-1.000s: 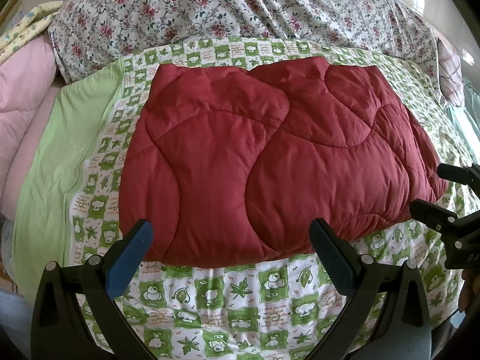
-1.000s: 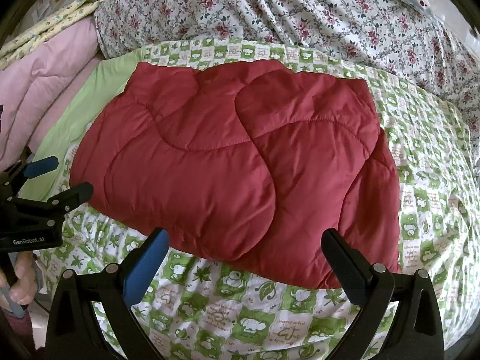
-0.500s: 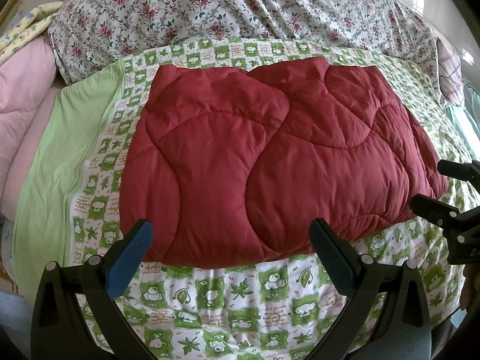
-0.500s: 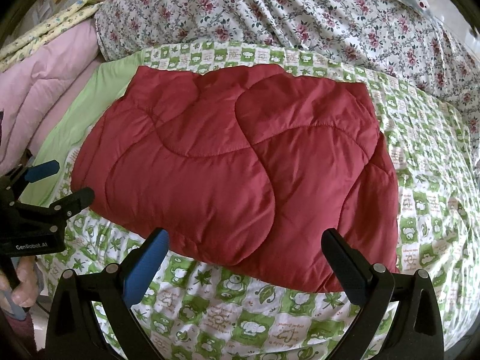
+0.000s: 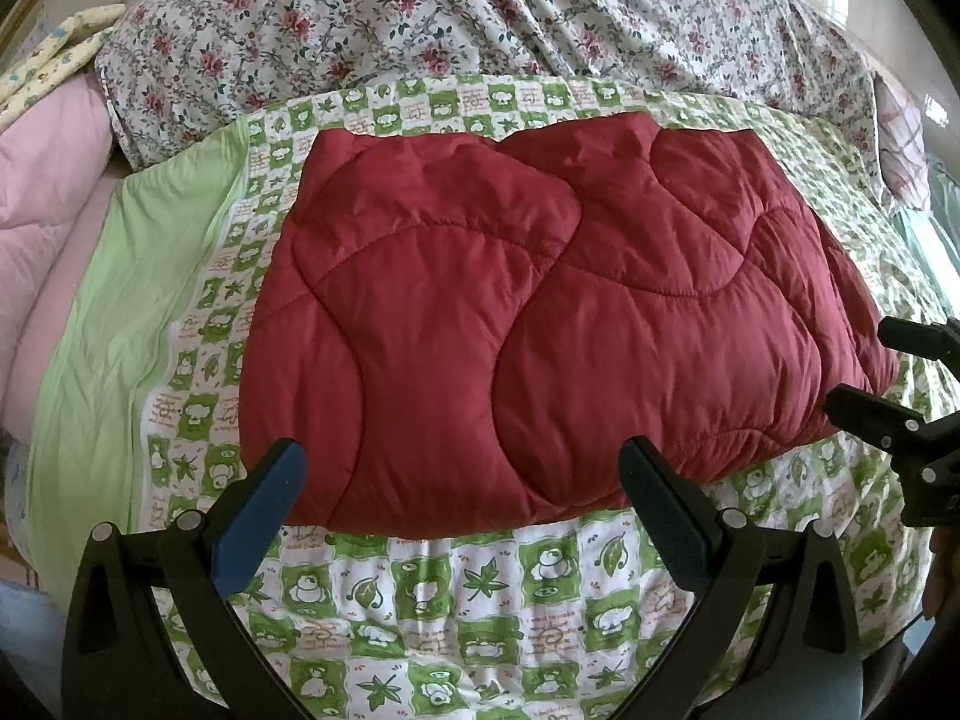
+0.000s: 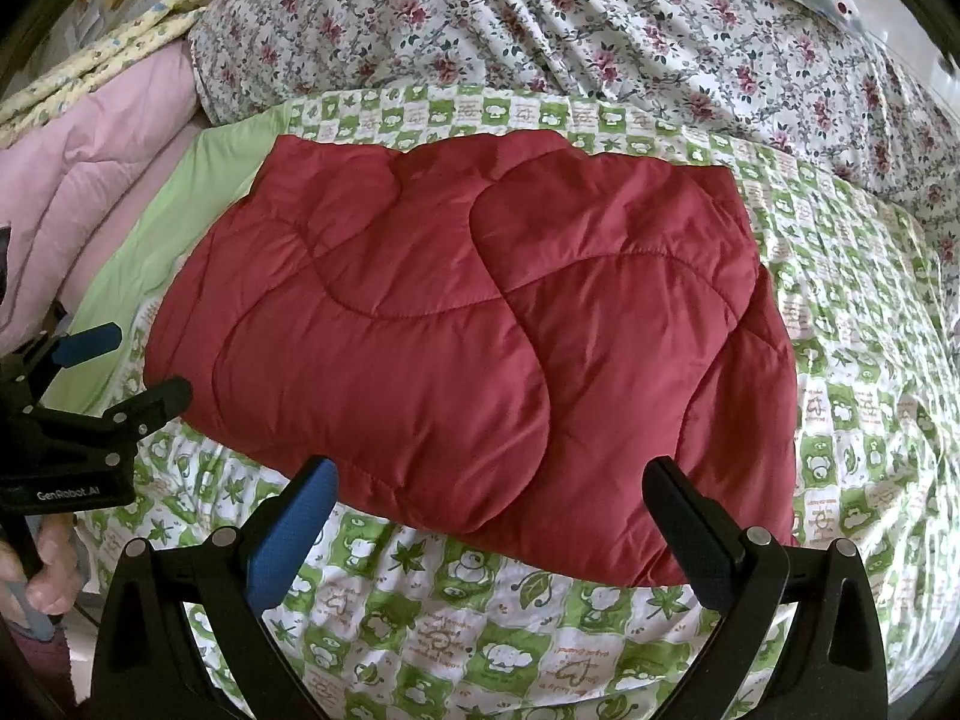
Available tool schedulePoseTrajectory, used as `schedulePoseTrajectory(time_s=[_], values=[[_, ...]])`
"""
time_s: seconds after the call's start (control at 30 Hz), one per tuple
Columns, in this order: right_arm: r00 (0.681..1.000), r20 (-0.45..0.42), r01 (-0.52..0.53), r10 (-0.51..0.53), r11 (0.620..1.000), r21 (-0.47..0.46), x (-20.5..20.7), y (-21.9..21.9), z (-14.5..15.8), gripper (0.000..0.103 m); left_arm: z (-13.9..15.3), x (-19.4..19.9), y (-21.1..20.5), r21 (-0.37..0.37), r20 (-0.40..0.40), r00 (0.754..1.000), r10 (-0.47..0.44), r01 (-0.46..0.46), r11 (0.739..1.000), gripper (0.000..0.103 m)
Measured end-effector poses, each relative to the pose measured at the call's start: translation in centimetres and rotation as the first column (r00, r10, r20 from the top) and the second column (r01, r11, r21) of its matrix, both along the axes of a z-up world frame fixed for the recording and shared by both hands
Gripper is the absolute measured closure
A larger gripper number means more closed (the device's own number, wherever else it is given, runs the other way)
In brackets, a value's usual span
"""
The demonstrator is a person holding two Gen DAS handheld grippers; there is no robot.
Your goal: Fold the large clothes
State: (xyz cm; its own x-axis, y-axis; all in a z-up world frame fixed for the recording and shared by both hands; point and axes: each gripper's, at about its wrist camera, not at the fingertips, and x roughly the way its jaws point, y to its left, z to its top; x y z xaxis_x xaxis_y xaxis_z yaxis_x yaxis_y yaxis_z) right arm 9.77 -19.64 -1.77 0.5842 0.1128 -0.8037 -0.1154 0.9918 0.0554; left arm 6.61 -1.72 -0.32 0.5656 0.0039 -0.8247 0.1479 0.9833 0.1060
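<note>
Bed surface: green-checked sheet [image 5: 456,594], floral duvet [image 5: 480,12] across upper frame. Red quilted garment [image 5: 540,324] lies frame centre, already folded to puffy rectangle. Likely light, soft, springy, slick shell; pinch through thick near edge at corners. Left gripper [image 5: 462,498] and right gripper [image 6: 489,507] both spread wide, holding nothing, short of near edge.

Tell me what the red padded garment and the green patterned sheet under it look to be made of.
Red padded garment: likely smooth synthetic shell over soft filling; it has a slight sheen, puffs between curved stitch lines and wrinkles finely.
Green patterned sheet: seemingly matte printed woven cloth, perhaps cotton; no shine, soft creases, flat checked animal-and-leaf print.
</note>
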Motion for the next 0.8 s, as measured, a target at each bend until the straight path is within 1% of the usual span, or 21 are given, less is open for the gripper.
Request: schedulePoseTrajectory(time_s=[0.8], values=[[1.000,0.006,0.005,-0.005,1.000,0.007,0.21,-0.26,0.21,0.001,0.19,0.11,-0.39,0.003,0.014,1.000,-0.013,0.013,1.000,0.000]])
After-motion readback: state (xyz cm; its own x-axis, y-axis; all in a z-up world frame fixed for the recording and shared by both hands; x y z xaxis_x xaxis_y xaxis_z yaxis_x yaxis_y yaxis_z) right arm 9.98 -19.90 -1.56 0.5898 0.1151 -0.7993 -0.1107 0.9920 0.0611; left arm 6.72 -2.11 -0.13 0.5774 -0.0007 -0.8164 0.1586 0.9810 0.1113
